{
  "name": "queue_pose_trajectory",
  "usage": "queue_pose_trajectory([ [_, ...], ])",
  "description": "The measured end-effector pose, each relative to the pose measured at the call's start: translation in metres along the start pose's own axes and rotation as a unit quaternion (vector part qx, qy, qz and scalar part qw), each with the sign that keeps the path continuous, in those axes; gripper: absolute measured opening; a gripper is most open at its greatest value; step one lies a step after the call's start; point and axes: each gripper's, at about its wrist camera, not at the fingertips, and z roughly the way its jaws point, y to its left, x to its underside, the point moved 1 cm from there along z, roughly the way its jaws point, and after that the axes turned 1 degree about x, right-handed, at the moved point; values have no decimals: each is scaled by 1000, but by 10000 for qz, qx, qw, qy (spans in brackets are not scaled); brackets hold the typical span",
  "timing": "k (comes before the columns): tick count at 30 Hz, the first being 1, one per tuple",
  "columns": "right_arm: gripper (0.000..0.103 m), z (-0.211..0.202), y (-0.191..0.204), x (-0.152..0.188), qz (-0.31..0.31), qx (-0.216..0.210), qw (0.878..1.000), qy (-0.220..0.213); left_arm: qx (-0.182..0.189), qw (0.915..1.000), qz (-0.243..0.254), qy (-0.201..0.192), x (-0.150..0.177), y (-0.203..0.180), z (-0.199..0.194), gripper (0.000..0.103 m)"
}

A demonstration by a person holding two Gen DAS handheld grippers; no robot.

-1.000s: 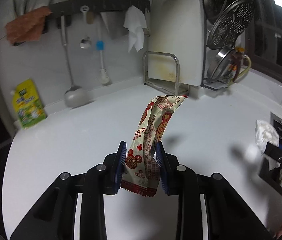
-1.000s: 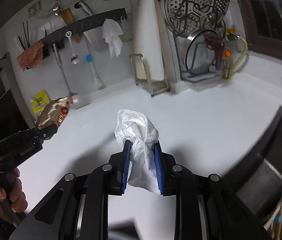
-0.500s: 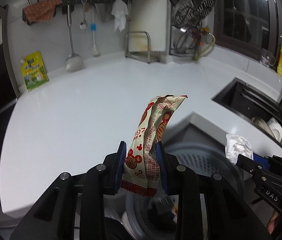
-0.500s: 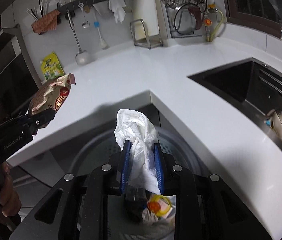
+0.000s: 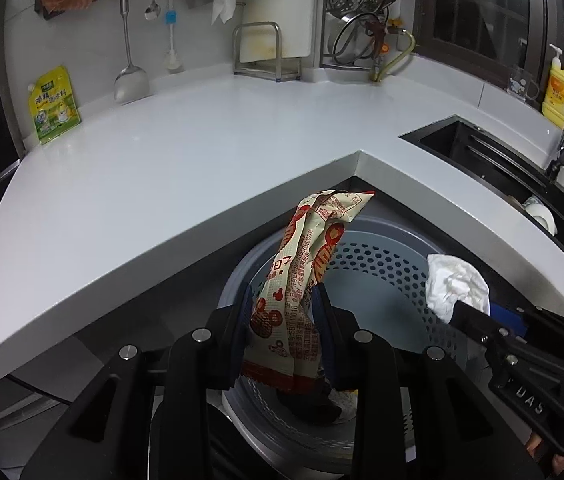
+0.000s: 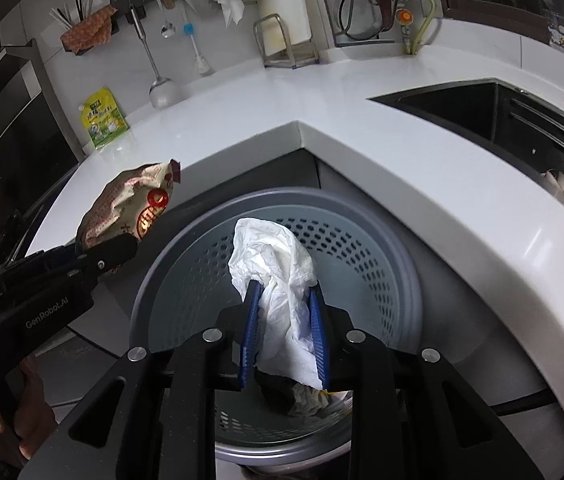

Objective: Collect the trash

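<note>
the left claw (image 5: 284, 330) is clamped on a wrapper (image 5: 302, 276) standing up between its pads; the right claw (image 6: 284, 336) pinches a tissue (image 6: 278, 268). both hang above the bin (image 6: 382, 248), which seems to hold trash already.

1. I see the trash bin (image 6: 362, 248) down on the floor, tucked in front of the counter (image 5: 162, 184) corner.
2. My left gripper (image 5: 284, 328) holds a snack wrapper (image 5: 302, 276) over the bin's left side.
3. My right gripper (image 6: 284, 336) holds a crumpled tissue (image 6: 278, 264) over the bin's middle.
4. The sink (image 5: 494, 164) sits in the counter, off to the right.
5. A pouch (image 5: 53, 105) leans on the back wall, far left.
</note>
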Motion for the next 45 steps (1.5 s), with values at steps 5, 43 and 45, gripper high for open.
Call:
queue_pose_trajectory([
  [5,28,4,4,1,-8,-27,10000,55,-94,9999,-24,67,5,1,1,35],
  [43,70,-18,11,-2,-37,146,9993,-333,-306,9988,-306,-223,2,21,-24,96],
  [45,70,-19,11,-2,-43,156,9993,-352,-323,9987,-317,-225,3,21,-25,97],
])
